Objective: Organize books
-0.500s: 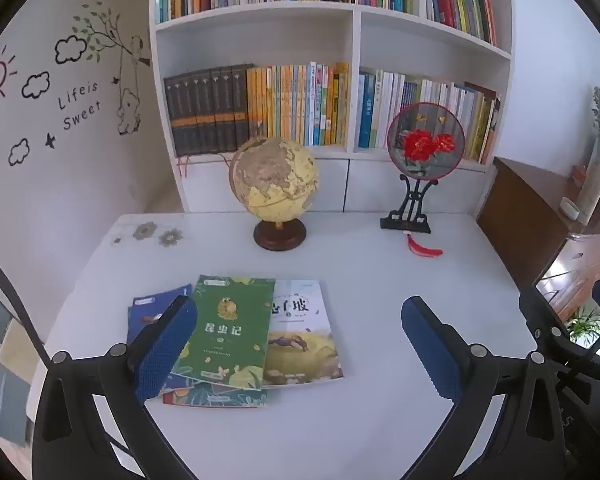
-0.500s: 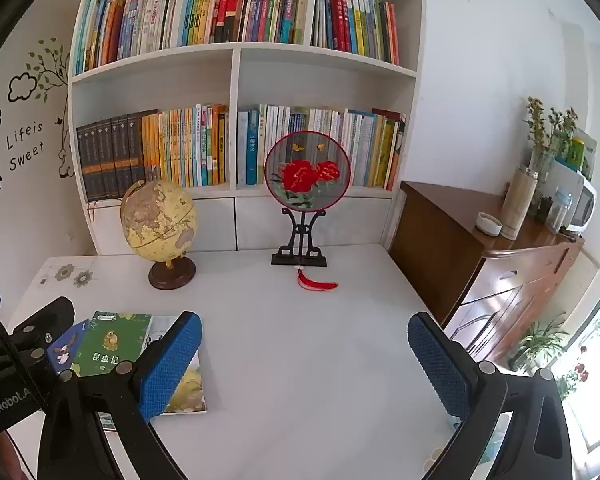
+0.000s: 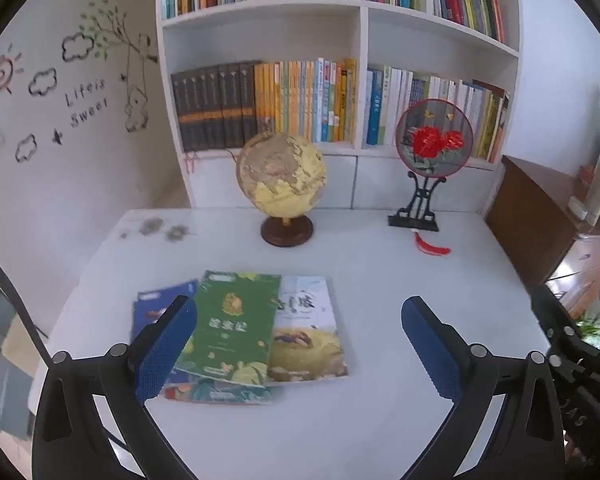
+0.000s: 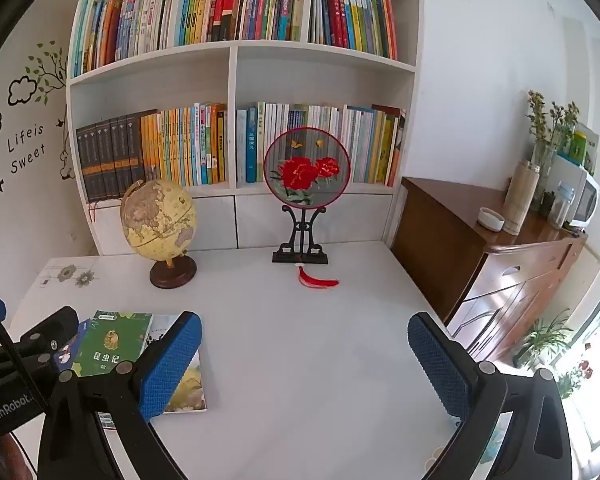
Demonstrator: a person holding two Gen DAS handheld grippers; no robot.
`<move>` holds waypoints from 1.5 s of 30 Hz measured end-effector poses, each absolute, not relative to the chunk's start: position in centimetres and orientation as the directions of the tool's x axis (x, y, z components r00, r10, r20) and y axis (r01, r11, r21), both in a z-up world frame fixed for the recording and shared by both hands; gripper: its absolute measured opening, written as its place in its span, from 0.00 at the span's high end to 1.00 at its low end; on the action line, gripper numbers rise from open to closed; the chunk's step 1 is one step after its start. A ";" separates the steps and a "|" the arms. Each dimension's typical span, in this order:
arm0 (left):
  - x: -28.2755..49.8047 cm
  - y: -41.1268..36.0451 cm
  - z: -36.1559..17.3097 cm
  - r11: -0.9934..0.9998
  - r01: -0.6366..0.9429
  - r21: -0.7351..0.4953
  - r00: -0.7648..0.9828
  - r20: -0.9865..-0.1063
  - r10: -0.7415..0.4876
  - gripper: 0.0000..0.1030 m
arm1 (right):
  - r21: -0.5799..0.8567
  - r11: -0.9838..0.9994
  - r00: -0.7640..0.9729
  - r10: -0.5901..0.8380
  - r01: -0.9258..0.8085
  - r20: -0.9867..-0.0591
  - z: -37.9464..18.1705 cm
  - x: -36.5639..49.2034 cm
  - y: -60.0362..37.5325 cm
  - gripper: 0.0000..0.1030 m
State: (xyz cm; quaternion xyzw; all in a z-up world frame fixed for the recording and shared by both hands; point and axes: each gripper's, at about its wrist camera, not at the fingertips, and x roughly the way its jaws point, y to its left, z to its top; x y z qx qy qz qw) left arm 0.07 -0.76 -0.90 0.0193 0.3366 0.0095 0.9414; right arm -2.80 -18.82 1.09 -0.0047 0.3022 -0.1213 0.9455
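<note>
Three overlapping books lie flat on the white table point(image 3: 380, 280): a green book point(image 3: 232, 328) on top, a white and yellow book point(image 3: 308, 332) at its right, a blue book point(image 3: 152, 304) at its left. My left gripper point(image 3: 300, 352) is open and empty, hovering just above and in front of them. My right gripper point(image 4: 304, 364) is open and empty, to the right of the books. The green book point(image 4: 112, 344) and the white and yellow book point(image 4: 188, 388) also show in the right wrist view, partly behind its left finger.
A globe point(image 3: 282, 184) and a round red-flower fan on a black stand point(image 3: 432, 148) with a red tassel point(image 3: 432, 248) stand at the table's back. A full white bookshelf point(image 3: 340, 120) is behind. A brown wooden cabinet point(image 4: 492, 248) stands at the right.
Both grippers have shifted slightly; the books sit a little lower and nearer in the left wrist view. Nothing was grasped or moved.
</note>
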 end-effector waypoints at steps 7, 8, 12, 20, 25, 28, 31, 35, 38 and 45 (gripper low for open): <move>0.1 -0.6 -1.1 0.998 -0.002 0.056 0.769 -0.639 0.037 0.01 | -0.083 0.971 0.788 -0.232 0.226 -0.570 1.1 -3.0 -18.8 0.00; 0.1 -0.6 -1.2 0.998 -0.002 0.064 0.769 -0.638 0.043 0.01 | -0.084 0.971 0.788 -0.232 0.225 -0.570 1.1 -3.0 -18.8 0.00; 0.0 -0.5 -1.2 0.999 0.006 0.052 0.768 -0.640 0.029 0.01 | -0.084 0.971 0.790 -0.230 0.223 -0.568 1.1 -3.2 -18.6 0.00; 0.1 -0.2 -1.5 0.999 0.010 0.039 0.763 -0.646 0.018 0.01 | -0.081 0.972 0.789 -0.228 0.222 -0.570 1.1 -3.3 -18.3 0.00; -0.1 -0.1 -2.0 0.999 0.013 0.037 0.756 -0.655 0.014 0.01 | -0.080 0.973 0.785 -0.223 0.218 -0.578 1.0 -3.2 -18.0 0.00; -0.1 -0.1 -2.0 0.999 0.010 0.043 0.756 -0.654 0.020 0.01 | -0.080 0.974 0.783 -0.218 0.212 -0.583 0.9 -3.2 -17.7 0.00; 0.0 -0.1 -2.0 0.999 0.013 0.038 0.755 -0.656 0.015 0.01 | -0.082 0.974 0.782 -0.219 0.211 -0.584 0.9 -3.1 -17.6 0.00; 0.0 -0.1 -2.3 0.999 0.014 0.041 0.747 -0.664 0.017 0.01 | -0.083 0.973 0.778 -0.221 0.213 -0.589 0.8 -3.0 -17.4 0.00; -0.1 0.0 -2.3 0.999 0.011 0.040 0.747 -0.665 0.018 0.01 | -0.081 0.974 0.777 -0.220 0.214 -0.590 0.8 -2.9 -17.4 0.00; -0.1 0.2 -2.3 0.999 0.007 0.036 0.744 -0.668 0.018 0.01 | -0.076 0.975 0.778 -0.211 0.207 -0.592 0.7 -2.8 -17.3 0.00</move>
